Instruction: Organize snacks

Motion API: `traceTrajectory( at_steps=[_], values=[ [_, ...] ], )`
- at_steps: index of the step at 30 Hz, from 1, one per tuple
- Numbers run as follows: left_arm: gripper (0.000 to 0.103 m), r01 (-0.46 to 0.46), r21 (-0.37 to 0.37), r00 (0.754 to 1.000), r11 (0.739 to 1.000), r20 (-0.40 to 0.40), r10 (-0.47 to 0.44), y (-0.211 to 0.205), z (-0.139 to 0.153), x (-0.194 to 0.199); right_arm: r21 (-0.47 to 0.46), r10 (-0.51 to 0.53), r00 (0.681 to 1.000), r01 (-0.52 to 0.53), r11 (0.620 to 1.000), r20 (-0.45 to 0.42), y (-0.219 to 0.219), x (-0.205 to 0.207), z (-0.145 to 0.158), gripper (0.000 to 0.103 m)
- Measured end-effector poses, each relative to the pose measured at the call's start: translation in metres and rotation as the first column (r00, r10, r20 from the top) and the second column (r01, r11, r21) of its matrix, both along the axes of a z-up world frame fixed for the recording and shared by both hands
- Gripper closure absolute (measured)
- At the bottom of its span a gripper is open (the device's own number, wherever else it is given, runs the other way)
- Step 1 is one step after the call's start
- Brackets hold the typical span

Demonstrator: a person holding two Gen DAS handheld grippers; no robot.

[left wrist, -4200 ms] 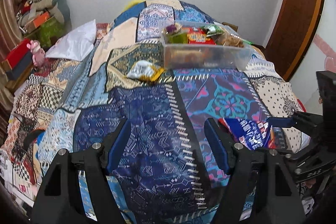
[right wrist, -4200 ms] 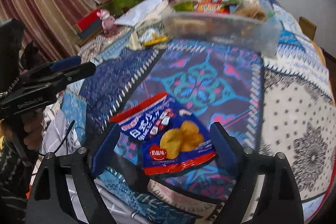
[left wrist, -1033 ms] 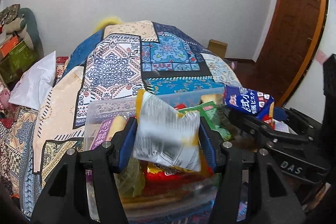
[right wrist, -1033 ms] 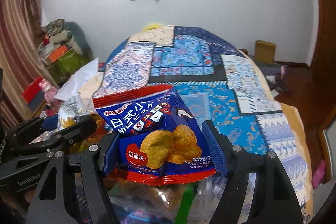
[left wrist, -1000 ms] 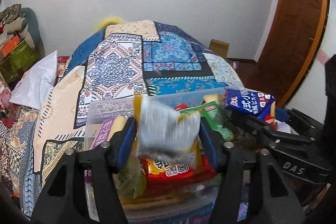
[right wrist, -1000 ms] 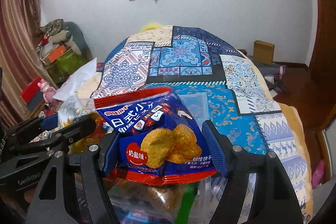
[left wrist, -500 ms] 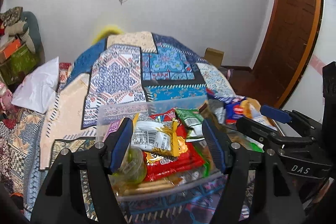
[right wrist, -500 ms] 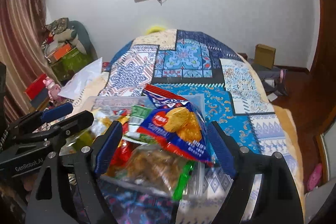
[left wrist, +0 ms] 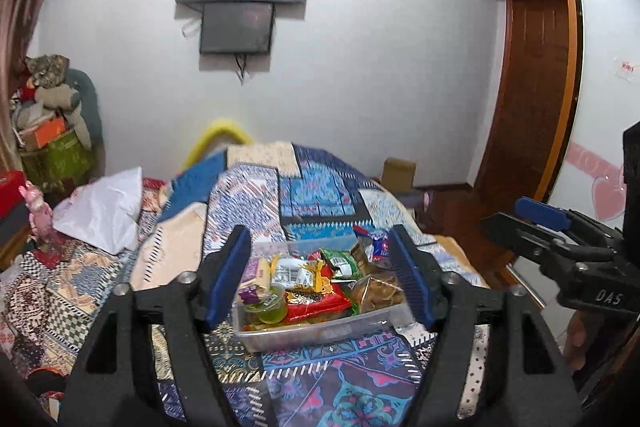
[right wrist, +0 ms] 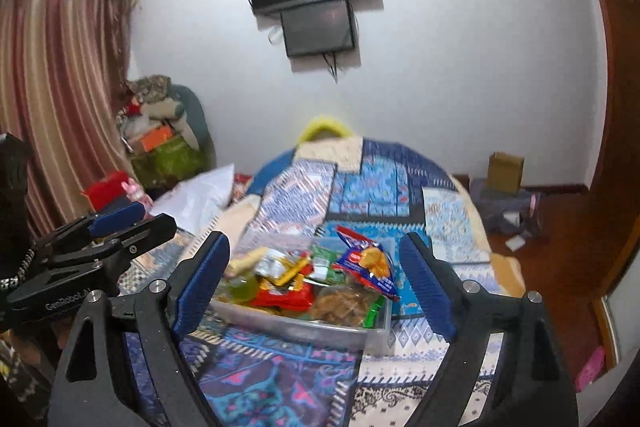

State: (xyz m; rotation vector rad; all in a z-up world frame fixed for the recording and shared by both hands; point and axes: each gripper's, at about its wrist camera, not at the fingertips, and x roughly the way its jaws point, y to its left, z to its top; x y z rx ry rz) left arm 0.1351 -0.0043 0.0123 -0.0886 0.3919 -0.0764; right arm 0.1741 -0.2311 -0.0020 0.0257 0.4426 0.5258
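Observation:
A clear plastic bin (left wrist: 320, 331) sits on the patterned quilt, full of snack packs; it also shows in the right wrist view (right wrist: 304, 327). A blue and red chip bag (right wrist: 366, 265) lies tilted on top at the bin's right end, partly seen in the left wrist view (left wrist: 374, 243). A white and yellow pack (left wrist: 294, 271) rests on a red pack (left wrist: 316, 301). My left gripper (left wrist: 320, 277) is open and empty, held back above the bin. My right gripper (right wrist: 314, 285) is open and empty, also back from the bin.
The patchwork quilt (left wrist: 256, 211) covers the bed. A white pillow (left wrist: 102, 215) lies at left. Piled boxes and soft toys (left wrist: 48, 135) stand in the left corner. A cardboard box (right wrist: 505, 167) sits on the floor at right, by a wooden door (left wrist: 532, 87).
Both grippers opened and dropped their packs into the bin, then drew back and up. The chip bag and the white and yellow pack now lie on the pile.

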Motion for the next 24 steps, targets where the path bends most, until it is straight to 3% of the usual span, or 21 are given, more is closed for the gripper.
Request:
traceTrajectory(
  at_steps=[3, 8, 24],
  values=[
    [0.017, -0.015, 0.011, 0.999, 1.0, 0.05, 0.015, 0.0, 0.011, -0.023, 0.01, 0.006, 0.999, -0.007, 1.0, 0.041, -0.002, -0.018, 0.011, 0.015],
    [0.004, -0.038, 0.034, 0.995, 0.999, 0.09, 0.035, -0.001, 0.019, -0.045, 0.03, -0.008, 0.996, 0.005, 1.0, 0.089, -0.005, -0.042, 0.017, 0.0],
    [0.002, -0.055, 0.053, 0.994, 0.997, 0.093, 0.05, -0.004, 0.011, -0.065, 0.016, -0.02, 0.996, 0.019, 1.0, 0.085, -0.009, -0.062, 0.007, 0.0]
  ],
)
